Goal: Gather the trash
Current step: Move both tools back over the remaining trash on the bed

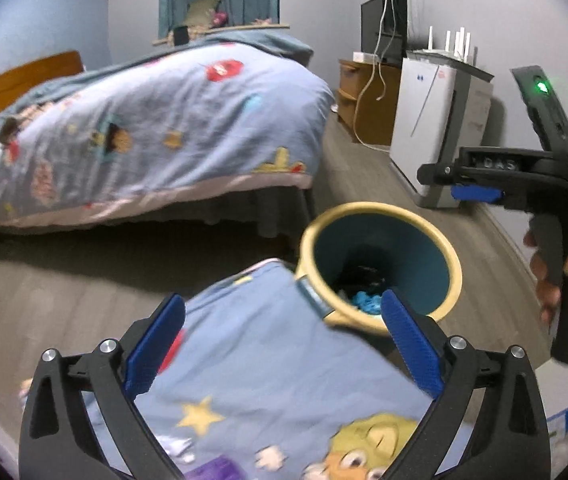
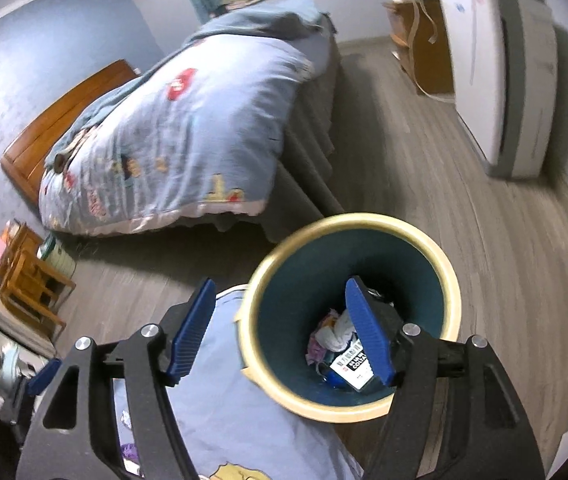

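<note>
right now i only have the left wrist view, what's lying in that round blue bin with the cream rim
Observer: The right wrist view looks straight into the round blue bin: a crumpled white wad and a black-and-white printed packet lie at the bottom.
Operator: is the right gripper carrying anything
Observer: No, the right gripper is open with nothing between its blue pads.
Operator: anything left of the bin i can't see
Observer: A small wooden stool stands on the grey plank floor.
</note>
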`<state>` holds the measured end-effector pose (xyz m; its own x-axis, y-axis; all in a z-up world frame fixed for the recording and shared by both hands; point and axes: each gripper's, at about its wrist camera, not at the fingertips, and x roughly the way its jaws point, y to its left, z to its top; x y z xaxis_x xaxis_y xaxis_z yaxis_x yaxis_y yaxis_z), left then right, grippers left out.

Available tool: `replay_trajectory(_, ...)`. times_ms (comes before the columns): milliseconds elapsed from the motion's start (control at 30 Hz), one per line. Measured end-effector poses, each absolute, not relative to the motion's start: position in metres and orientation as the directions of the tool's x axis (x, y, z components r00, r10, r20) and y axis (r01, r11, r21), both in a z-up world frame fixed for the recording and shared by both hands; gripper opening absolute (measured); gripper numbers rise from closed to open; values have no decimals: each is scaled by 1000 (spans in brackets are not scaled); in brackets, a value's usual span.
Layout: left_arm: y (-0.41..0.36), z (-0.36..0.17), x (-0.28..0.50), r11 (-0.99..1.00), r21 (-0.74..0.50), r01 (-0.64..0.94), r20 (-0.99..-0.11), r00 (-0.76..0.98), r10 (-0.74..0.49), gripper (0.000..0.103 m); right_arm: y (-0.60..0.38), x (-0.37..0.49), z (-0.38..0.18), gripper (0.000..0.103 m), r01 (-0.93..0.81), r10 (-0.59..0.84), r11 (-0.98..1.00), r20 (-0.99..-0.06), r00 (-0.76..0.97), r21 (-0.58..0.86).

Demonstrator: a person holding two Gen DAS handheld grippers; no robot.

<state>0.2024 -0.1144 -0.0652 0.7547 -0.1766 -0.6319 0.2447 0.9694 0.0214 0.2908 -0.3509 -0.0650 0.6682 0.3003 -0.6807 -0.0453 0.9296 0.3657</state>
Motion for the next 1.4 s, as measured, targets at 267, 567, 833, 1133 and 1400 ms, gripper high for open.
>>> replay_trajectory(267, -39, -32, 132, 989, 72, 127, -587, 807, -61, 97, -284, 269, -37, 71, -219, 310, 951, -684, 660, 219)
replay_trajectory(567, 38, -30, 51, 996, 32, -86, -566, 820, 89, 98, -214, 231, -45, 85, -370, 354, 918, -722, 594, 145)
replay_trajectory(833, 68, -69, 46, 984, 97, -147, -645, 744, 175, 98, -170, 184, -72, 90, -337, 342, 925, -769, 540, 174)
replay_trajectory(1133, 95, -116, 44, 963, 19, -269, -747, 636, 193, 98, -145, 147, -141, 90, -226, 285, 953, -857, 428, 204)
replay_trajectory(1400, 96, -148, 49, 950, 69, -304, -815, 532, 230, 97, -128, 137, -171, 78, -246, 297, 944, -890, 345, 220)
